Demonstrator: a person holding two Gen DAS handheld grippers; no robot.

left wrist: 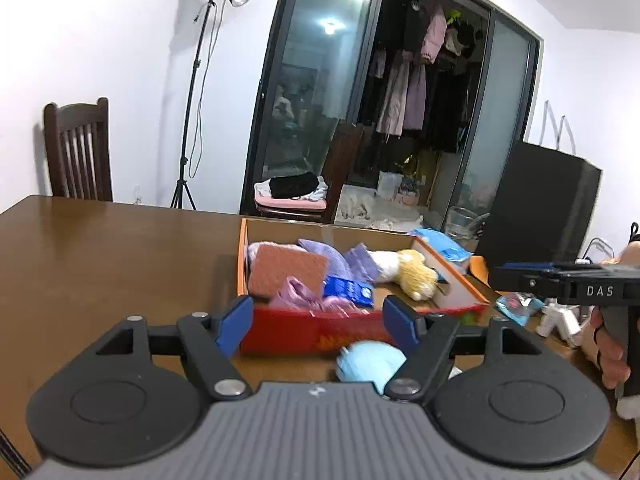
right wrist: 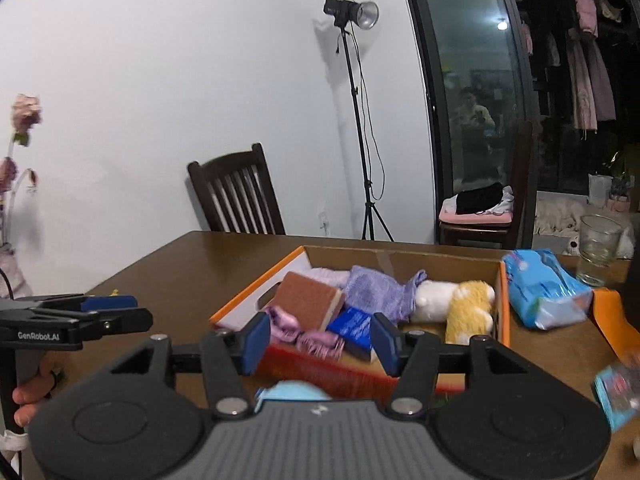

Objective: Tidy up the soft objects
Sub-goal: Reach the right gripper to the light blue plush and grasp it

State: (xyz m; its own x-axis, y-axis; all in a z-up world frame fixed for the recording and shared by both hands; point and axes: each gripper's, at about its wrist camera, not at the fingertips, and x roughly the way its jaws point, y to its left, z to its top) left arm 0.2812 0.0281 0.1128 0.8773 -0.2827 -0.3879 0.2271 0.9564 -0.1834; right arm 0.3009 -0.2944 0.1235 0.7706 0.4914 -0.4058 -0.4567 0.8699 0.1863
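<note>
An orange-and-red cardboard box (left wrist: 320,334) (right wrist: 503,300) sits on the brown table. It holds a brown sponge (left wrist: 286,270) (right wrist: 312,300), purple cloths (left wrist: 320,258) (right wrist: 376,290), a pink cloth (left wrist: 304,298) (right wrist: 316,338), a blue packet (left wrist: 348,290) (right wrist: 350,322) and a yellow-white plush (left wrist: 414,272) (right wrist: 466,306). A light blue soft object (left wrist: 370,362) (right wrist: 292,392) lies on the table in front of the box. My left gripper (left wrist: 318,324) is open and empty above it. My right gripper (right wrist: 318,342) is open and empty before the box.
A blue tissue pack (right wrist: 544,294) (left wrist: 442,242) and a glass (right wrist: 598,250) stand right of the box. Small packets (left wrist: 518,306) (right wrist: 618,394) and a white figure (left wrist: 558,318) lie at the right. Chairs (right wrist: 236,192) and a light stand (right wrist: 360,120) are behind the table.
</note>
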